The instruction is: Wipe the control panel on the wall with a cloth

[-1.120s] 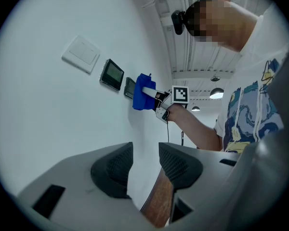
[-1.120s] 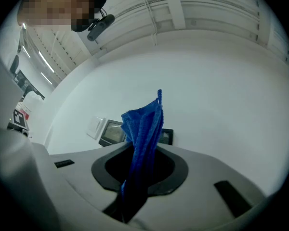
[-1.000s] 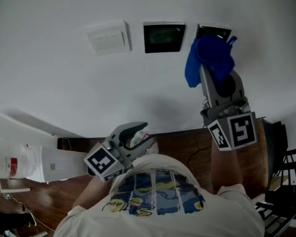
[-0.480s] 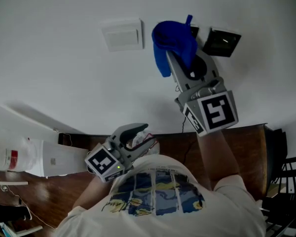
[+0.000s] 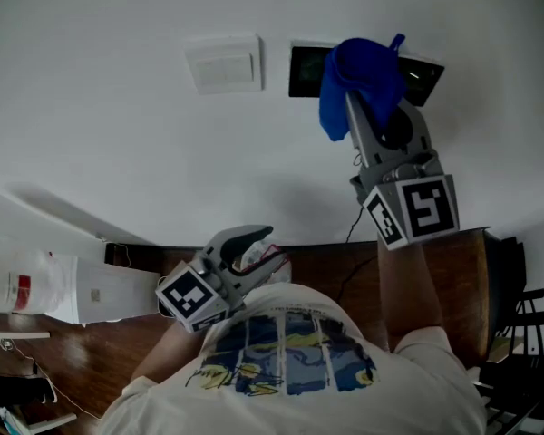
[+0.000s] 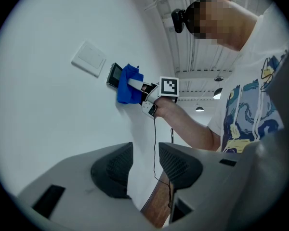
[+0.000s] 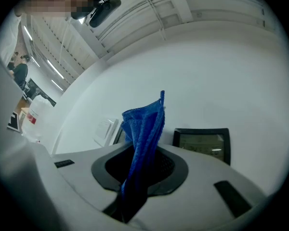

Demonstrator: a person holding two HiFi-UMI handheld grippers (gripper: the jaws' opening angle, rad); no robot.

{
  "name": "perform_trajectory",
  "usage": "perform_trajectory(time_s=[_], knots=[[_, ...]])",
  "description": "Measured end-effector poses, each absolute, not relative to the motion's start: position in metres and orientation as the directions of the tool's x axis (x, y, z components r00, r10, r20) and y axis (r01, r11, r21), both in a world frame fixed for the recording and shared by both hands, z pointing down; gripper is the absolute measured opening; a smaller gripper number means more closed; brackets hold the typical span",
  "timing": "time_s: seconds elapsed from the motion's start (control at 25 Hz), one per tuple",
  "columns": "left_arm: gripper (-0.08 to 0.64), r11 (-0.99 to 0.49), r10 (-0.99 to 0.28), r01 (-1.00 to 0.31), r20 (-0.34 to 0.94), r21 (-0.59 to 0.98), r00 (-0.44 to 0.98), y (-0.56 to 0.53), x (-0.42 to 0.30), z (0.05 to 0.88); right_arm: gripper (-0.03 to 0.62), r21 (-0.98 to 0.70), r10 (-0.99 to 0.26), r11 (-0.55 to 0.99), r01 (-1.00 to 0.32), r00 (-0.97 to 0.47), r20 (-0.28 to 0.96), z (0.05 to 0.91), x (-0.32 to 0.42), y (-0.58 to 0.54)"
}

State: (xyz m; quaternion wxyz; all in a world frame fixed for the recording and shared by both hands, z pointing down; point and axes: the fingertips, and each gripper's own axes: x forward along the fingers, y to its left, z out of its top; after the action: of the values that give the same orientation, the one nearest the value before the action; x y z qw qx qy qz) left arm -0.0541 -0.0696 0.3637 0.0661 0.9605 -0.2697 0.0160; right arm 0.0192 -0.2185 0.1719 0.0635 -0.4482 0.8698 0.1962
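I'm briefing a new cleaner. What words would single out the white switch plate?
On the white wall, three fixtures sit in one row. The switch plate is leftmost in the head view, the only white one, unlike the dark control panel beside it.

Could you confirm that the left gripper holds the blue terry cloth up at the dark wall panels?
Not quite: the right gripper holds the blue terry cloth up at the dark wall panels, as the right gripper view shows.

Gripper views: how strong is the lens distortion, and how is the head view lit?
Left gripper view: strong fisheye, black corners, the wall bows. Right gripper view: same bending, the cloth close and slightly soft. Head view: dim, flat light, soft shadow on the wall under the panel.
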Motion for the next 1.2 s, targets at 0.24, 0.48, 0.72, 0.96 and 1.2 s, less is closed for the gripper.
perform_trajectory(time_s=[0.24,0.48,0.72,0.96,1.2], knots=[[0.144,-0.856,-0.499,-0.504,0.07,0.119,0.864,-0.073,-0.045,0.365,0.086,0.285,-0.777,0.486,-0.826,-0.557,-0.293,0.172,0.044,-0.22],[0.144,-0.858,-0.494,-0.5,0.074,0.116,0.866,-0.075,-0.04,0.364,0.086,0.28,-0.793,0.456,-0.845,-0.529,-0.303,0.167,0.066,-0.219],[0.144,-0.864,-0.485,-0.49,0.076,0.117,0.872,-0.077,-0.03,0.364,0.086,0.265,-0.822,0.411,-0.872,-0.48,-0.307,0.167,0.1,-0.222],[0.144,-0.872,-0.468,-0.476,0.088,0.112,0.879,-0.078,-0.019,0.365,0.086,0.24,-0.854,0.359,-0.902,-0.421,-0.306,0.17,0.141,-0.228],[0.144,-0.877,-0.459,-0.468,0.096,0.107,0.883,-0.078,-0.011,0.366,0.086,0.231,-0.871,0.329,-0.916,-0.389,-0.301,0.174,0.167,-0.231]])
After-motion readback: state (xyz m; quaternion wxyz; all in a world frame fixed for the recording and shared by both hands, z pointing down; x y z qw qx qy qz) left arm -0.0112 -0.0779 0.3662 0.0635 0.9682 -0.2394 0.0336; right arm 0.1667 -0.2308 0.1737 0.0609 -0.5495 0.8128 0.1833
